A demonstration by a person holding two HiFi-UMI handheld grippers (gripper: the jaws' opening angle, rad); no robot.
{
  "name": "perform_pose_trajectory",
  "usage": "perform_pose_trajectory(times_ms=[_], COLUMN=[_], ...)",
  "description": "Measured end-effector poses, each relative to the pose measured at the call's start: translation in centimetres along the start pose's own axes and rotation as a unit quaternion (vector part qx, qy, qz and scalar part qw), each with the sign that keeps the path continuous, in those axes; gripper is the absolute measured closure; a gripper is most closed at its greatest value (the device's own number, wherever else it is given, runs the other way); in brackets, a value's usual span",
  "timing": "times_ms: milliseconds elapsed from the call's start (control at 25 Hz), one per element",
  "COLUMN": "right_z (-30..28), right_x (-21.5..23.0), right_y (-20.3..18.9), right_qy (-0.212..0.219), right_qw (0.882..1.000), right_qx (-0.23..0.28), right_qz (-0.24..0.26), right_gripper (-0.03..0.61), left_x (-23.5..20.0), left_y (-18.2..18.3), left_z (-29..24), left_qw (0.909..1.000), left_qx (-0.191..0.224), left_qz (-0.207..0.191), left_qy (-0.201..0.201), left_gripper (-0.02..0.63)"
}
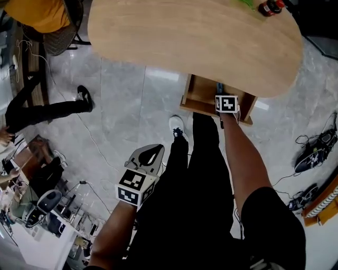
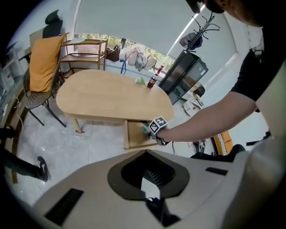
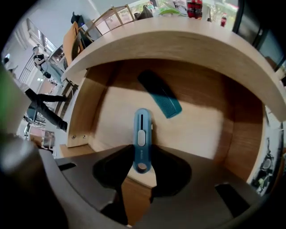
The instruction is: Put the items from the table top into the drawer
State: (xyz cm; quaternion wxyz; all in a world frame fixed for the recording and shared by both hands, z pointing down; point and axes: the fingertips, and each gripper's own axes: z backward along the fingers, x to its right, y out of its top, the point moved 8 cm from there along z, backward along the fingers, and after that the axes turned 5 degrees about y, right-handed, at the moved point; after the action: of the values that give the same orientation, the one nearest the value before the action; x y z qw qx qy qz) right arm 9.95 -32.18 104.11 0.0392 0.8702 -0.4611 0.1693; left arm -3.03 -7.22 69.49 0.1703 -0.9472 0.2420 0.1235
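Observation:
My right gripper (image 3: 142, 157) is shut on a blue box cutter (image 3: 142, 132), held lengthwise just over the open wooden drawer (image 3: 201, 129). A teal comb (image 3: 160, 95) lies on the drawer floor further in. In the head view the right gripper (image 1: 227, 105) reaches into the drawer (image 1: 198, 97) under the oval wooden table (image 1: 195, 37). On the table's far end stand a dark red-capped bottle (image 1: 270, 7) and something green (image 1: 245, 3). My left gripper (image 1: 150, 153) hangs low beside my leg, its tips together with nothing between them (image 2: 145, 154).
My own legs in black (image 1: 200, 174) stand in front of the drawer. Another person's leg and shoe (image 1: 53, 109) stretch across the floor at left, near a chair with an orange cover (image 1: 39, 13). Cables and shoes (image 1: 317, 147) lie at right, clutter at lower left.

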Motion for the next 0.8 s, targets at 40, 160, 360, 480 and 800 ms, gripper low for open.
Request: perform_pose_trajectory(times_ms=[40, 160, 360, 480, 800], right_z=[-0.3, -0.6, 2.5, 6.0, 20.1], right_x=[-0.1, -0.6, -2.2, -3.9, -10.9], right_y=[0.1, 0.1, 0.6, -0.3, -1.9], right_qy=[-0.001, 0.003, 0.001, 0.002, 0.015], right_qw=[1.0, 1.0, 0.999, 0.997, 0.99], right_qx=[-0.002, -0.018, -0.034, -0.037, 0.029], right_qz=[0.004, 0.013, 0.041, 0.07, 0.138], right_gripper=[0.457, 0.448, 0.43, 0.43, 0.453], left_x=[-0.3, -0.7, -0.6, 0.2, 2.4], left_y=[-0.2, -0.6, -0.1, 0.3, 1.6], left_z=[0.0, 0.6, 2.7, 5.2, 14.1], left_qw=[1.0, 0.9999, 0.9993, 0.9976, 0.9836], left_qx=[0.002, 0.011, 0.038, 0.068, 0.162], left_qz=[0.004, 0.01, -0.001, -0.015, -0.078], left_qy=[0.002, 0.005, 0.003, 0.001, -0.014], left_gripper=[0.609, 0.609, 0.609, 0.609, 0.609])
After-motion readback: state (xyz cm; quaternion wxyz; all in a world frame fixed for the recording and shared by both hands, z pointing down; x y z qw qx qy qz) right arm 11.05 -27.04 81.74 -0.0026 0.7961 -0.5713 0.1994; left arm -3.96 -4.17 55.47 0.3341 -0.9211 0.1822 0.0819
